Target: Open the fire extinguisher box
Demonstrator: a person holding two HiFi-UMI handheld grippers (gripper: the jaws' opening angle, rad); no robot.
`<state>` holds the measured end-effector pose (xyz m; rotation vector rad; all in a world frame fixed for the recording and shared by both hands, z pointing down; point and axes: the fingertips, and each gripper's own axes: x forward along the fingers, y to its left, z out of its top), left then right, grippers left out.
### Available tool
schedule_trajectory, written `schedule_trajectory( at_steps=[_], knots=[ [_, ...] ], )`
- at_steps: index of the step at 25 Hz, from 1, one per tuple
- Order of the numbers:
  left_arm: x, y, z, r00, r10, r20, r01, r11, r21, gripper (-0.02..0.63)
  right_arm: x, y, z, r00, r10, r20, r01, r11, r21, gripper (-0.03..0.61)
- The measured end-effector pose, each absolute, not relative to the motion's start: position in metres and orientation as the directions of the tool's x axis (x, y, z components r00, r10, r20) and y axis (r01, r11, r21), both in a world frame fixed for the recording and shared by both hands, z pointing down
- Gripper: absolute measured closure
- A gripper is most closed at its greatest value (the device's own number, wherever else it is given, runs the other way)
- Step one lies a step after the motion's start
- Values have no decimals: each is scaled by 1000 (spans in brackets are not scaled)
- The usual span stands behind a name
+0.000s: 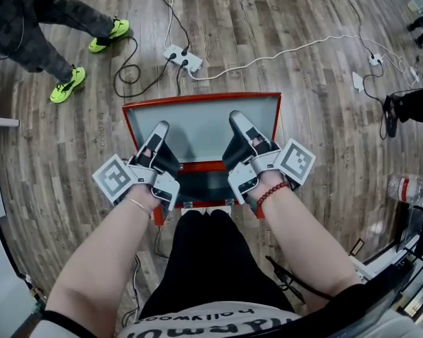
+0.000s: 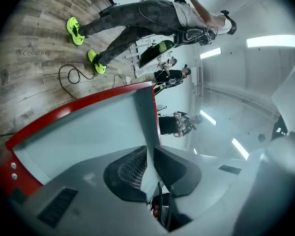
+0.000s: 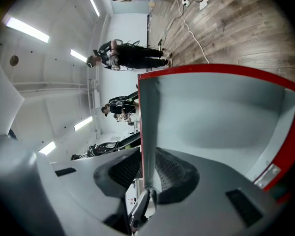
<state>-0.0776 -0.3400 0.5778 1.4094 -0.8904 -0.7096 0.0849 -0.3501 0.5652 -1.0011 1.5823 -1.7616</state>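
Observation:
The fire extinguisher box is red, and its red-framed grey door (image 1: pixel 204 122) stands raised in front of me, with the dark opening (image 1: pixel 197 183) beneath it. My left gripper (image 1: pixel 158 129) holds the door's near-left part. In the left gripper view its pads pinch the door's thin edge (image 2: pixel 146 132), left gripper (image 2: pixel 150 157) shut on it. My right gripper (image 1: pixel 238 118) is at the door's near-right part. In the right gripper view the door's edge (image 3: pixel 146 132) runs between the pads, and the right gripper (image 3: pixel 148 171) stands loosely round it, not pressing.
A white power strip (image 1: pixel 183 58) and several cables lie on the wood floor beyond the box. A person in neon yellow shoes (image 1: pixel 69 83) stands at the far left. A water bottle (image 1: pixel 409 189) lies at the right, next to a metal rack (image 1: pixel 409 259).

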Motion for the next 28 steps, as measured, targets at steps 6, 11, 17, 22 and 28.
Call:
schedule_trajectory(
  at_steps=[6, 11, 17, 22, 28],
  knots=[
    [-80, -343, 529, 528, -848, 29, -82, -18, 996, 572, 101, -344, 530, -525, -832, 177, -116, -136, -984, 495],
    [-66, -344, 463, 608, -794, -15, -164, -145, 976, 572, 103, -334, 467, -584, -787, 198, -291, -24, -956, 495],
    [-65, -361, 387, 626, -780, 11, -379, -292, 878, 574, 77, -348, 366, -680, -718, 147, -463, 264, -846, 499],
    [-45, -358, 299, 658, -753, 28, -568, -471, 675, 574, 62, -335, 295, -702, -681, 209, -652, 495, -574, 499],
    [-21, -353, 207, 684, -729, -34, -649, -629, 427, 575, 54, -331, 220, -657, -722, 216, -754, 624, -205, 499]
  ],
)
